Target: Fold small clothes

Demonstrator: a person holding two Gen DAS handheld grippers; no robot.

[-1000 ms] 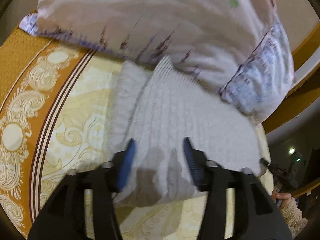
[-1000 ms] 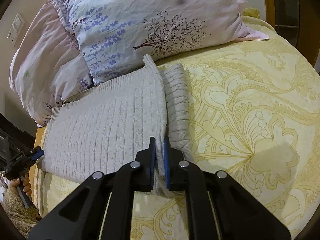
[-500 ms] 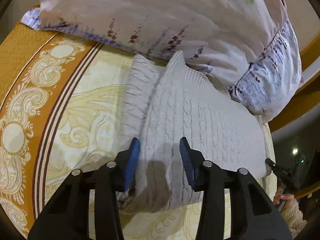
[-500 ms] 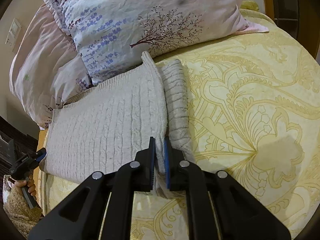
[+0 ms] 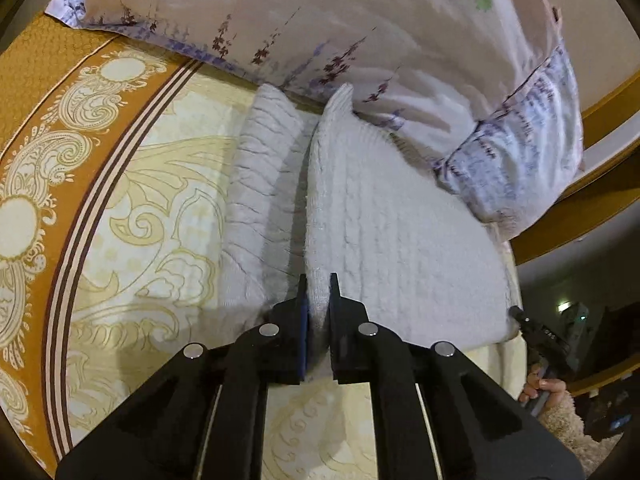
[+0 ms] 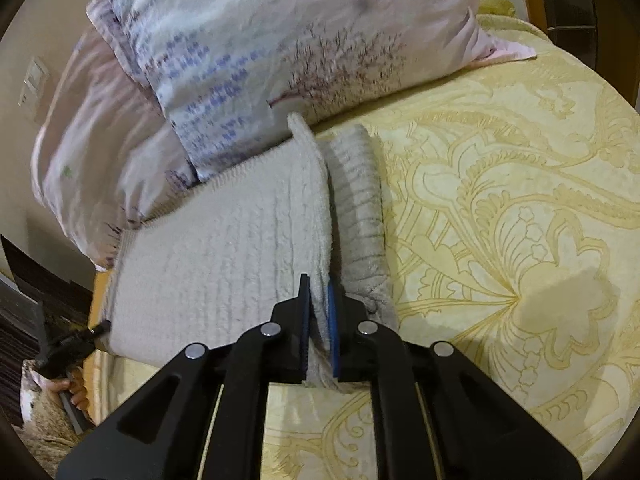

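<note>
A cream cable-knit sweater (image 5: 400,232) lies on a yellow patterned bedspread (image 5: 132,216), its far edge against the pillows. My left gripper (image 5: 318,300) is shut on the sweater's near left edge, beside a folded-in sleeve (image 5: 260,184). In the right wrist view the same sweater (image 6: 224,248) lies left of centre, with its other sleeve (image 6: 360,208) on the right. My right gripper (image 6: 319,304) is shut on the near right edge of the sweater.
Floral pillows (image 5: 320,20) (image 6: 260,52) lie along the far side of the bed. An orange border (image 5: 48,92) runs along the bedspread's left. The other hand and gripper (image 5: 540,356) show at the bed's right edge. A wooden headboard (image 5: 580,208) is at the right.
My left gripper has closed from wide open onto the sweater's left edge. My right gripper has stayed shut on the right edge, and both views have shifted slightly.
</note>
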